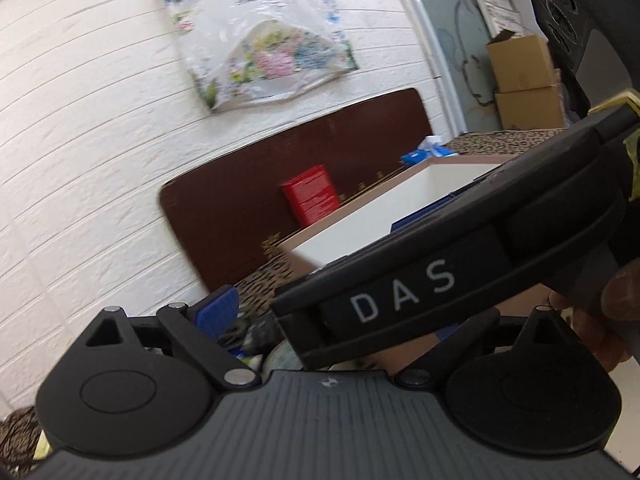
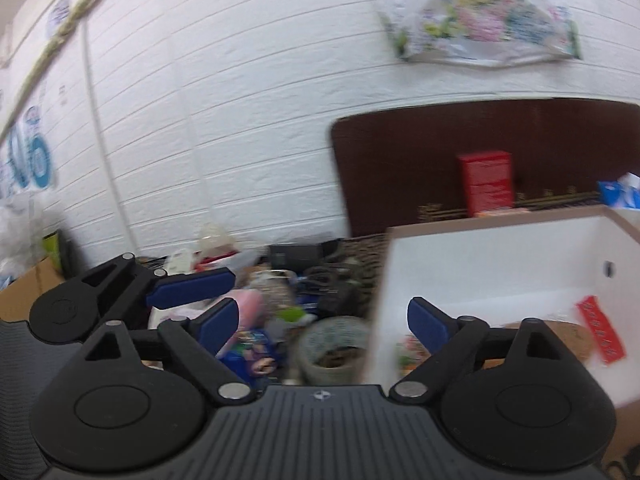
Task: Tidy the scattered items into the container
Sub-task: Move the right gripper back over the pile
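R gripper [image 2: 324,320] has its blue pads wide apart w/ nothing between them; its L pad [image 2: 218,330] sits over the clutter, its R pad [image 2: 426,326] inside the container's mouth. L gripper [image 2: 192,286] shows at 10 o'clock of it in the right wrist view, only one blue finger seen there; in the left wrist view one pad [image 1: 218,312] shows at 11 o'clock, the other is hidden behind the R gripper's black body marked "DAS", which crosses at 2 o'clock, so spread looks wide but can't confirm from pics, nothing seen held. Just ahead at 12: scattered items pile [image 2: 280,312], blurred, incl. a tape roll [image 2: 334,346] touching the container's outer wall. White container [image 2: 500,264] at 1–3 o'clock, w/ a red slip [image 2: 600,332] and a brown disc [image 2: 560,340] already in it. Beyond: red box [image 2: 486,182] upright against a dark brown board [image 2: 400,152], blue pack [image 2: 618,194] at 3. Farthest: white brick wall [image 2: 240,100] w/ floral plastic bag [image 2: 480,16] hanging at 1 o'clock.
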